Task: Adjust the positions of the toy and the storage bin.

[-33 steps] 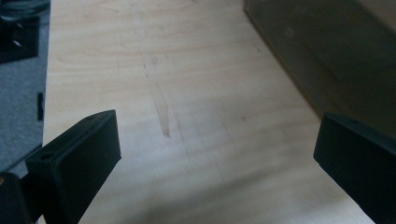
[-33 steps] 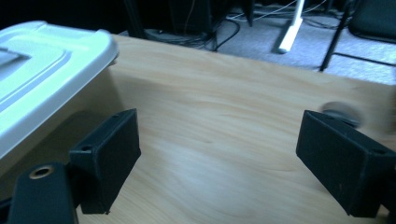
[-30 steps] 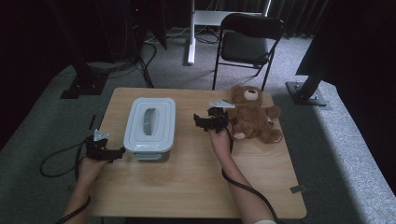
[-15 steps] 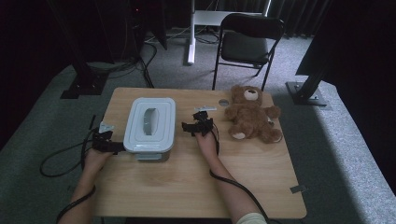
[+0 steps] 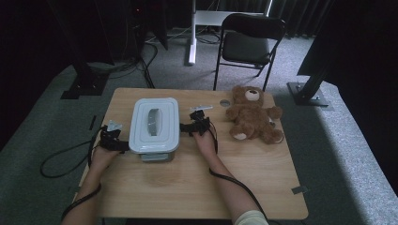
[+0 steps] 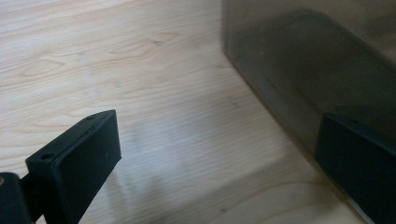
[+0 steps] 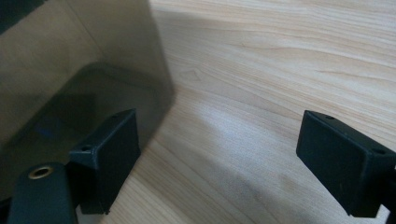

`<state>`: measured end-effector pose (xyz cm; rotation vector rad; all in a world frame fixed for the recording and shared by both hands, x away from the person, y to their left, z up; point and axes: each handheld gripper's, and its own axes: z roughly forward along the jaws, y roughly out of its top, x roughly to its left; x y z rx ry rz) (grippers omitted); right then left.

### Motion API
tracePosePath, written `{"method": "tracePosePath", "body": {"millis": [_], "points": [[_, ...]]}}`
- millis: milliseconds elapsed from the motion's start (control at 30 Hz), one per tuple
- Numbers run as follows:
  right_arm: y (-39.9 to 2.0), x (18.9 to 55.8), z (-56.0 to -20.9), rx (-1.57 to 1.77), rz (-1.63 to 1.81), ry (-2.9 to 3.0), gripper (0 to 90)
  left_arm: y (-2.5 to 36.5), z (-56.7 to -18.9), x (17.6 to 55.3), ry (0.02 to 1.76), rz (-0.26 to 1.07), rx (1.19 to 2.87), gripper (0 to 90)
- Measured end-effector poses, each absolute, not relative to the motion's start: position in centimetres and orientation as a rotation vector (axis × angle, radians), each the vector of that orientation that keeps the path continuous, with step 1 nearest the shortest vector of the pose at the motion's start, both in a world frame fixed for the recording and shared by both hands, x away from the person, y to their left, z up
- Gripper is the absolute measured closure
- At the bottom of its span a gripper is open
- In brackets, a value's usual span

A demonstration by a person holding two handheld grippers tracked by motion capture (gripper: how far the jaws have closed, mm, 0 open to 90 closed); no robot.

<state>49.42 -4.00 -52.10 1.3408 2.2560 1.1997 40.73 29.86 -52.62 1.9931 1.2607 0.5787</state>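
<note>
A lidded pale grey plastic box (image 5: 154, 123) stands on the wooden table (image 5: 263, 164), left of centre. My left gripper (image 5: 123, 145) rests at the box's left side, open; in the left gripper view the translucent box wall (image 6: 308, 79) is close beside the right jaw. My right gripper (image 5: 186, 127) is at the box's right side, open; in the right gripper view the box wall (image 7: 70, 74) stands against the left jaw. A brown teddy bear (image 5: 251, 115) lies on its back at the table's far right.
A small round hole (image 5: 225, 102) sits in the tabletop near the bear's head. A dark folding chair (image 5: 251, 42) stands beyond the far edge. Cables (image 5: 61, 157) trail off the table's left side onto the carpet.
My right gripper moved left from the teddy bear to the box's right side. My left gripper slid right, up against the box's left side.
</note>
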Motion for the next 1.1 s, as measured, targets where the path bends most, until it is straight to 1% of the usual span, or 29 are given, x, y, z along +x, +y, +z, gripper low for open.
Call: {"method": "tracePosePath", "body": {"millis": [300, 533, 767, 867, 900, 1000, 1100], "points": [[-5.3, 49.9, -52.3, 1.317, 1.225, 2.276, 13.0, 27.7, -52.4, 41.0, 1.202, 0.550, 2.013, 1.4], [-5.6, 50.7, -52.4, 1.316, 1.215, 2.292, 12.8, 27.7, -52.5, 41.3, 1.200, 0.540, 2.016, 1.4], [-5.4, 51.3, -52.4, 1.301, 1.233, 2.306, 12.9, 28.0, -51.9, 42.1, 1.191, 0.566, 1.998, 1.4], [-5.4, 51.5, -52.2, 1.309, 1.235, 2.304, 12.9, 28.0, -51.7, 42.5, 1.177, 0.576, 2.013, 1.5], [-5.4, 51.5, -52.2, 1.303, 1.242, 2.294, 12.9, 27.8, -51.4, 42.7, 1.156, 0.602, 2.045, 1.5], [-5.4, 51.7, -51.9, 1.286, 1.263, 2.302, 14.0, 27.8, -51.3, 42.8, 1.168, 0.575, 2.054, 1.5], [-5.6, 51.6, -52.0, 1.291, 1.297, 2.302, 17.3, 27.5, -51.2, 42.6, 1.162, 0.566, 2.062, 1.5]]}}
